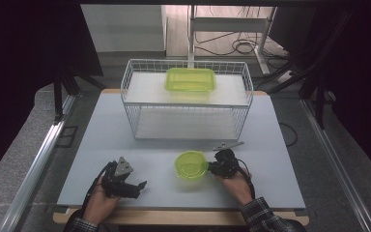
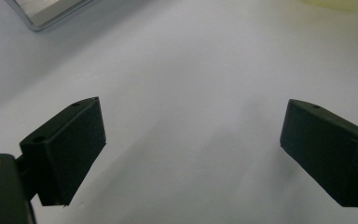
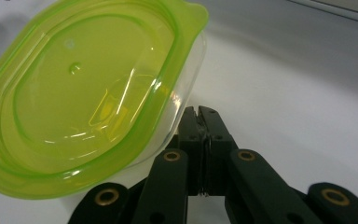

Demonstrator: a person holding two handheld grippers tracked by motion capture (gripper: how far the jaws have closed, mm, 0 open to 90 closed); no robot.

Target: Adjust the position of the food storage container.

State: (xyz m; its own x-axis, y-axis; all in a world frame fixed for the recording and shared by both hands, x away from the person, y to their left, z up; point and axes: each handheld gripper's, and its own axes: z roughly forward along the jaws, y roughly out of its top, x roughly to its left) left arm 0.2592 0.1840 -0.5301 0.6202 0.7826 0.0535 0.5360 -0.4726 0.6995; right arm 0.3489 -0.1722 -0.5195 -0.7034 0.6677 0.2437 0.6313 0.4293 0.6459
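Right gripper (image 3: 200, 112) pushes the round tub (image 1: 191, 165) across the table (image 1: 280, 159).
Its jaws are pressed together, empty, tips against the tub's wall. The left gripper (image 1: 136, 186) rests wide open, holding nothing. Next it likely needs a grip on the tub, then a lift toward the basket (image 1: 186, 104) with its square tub (image 1: 190, 79). No writing is readable.
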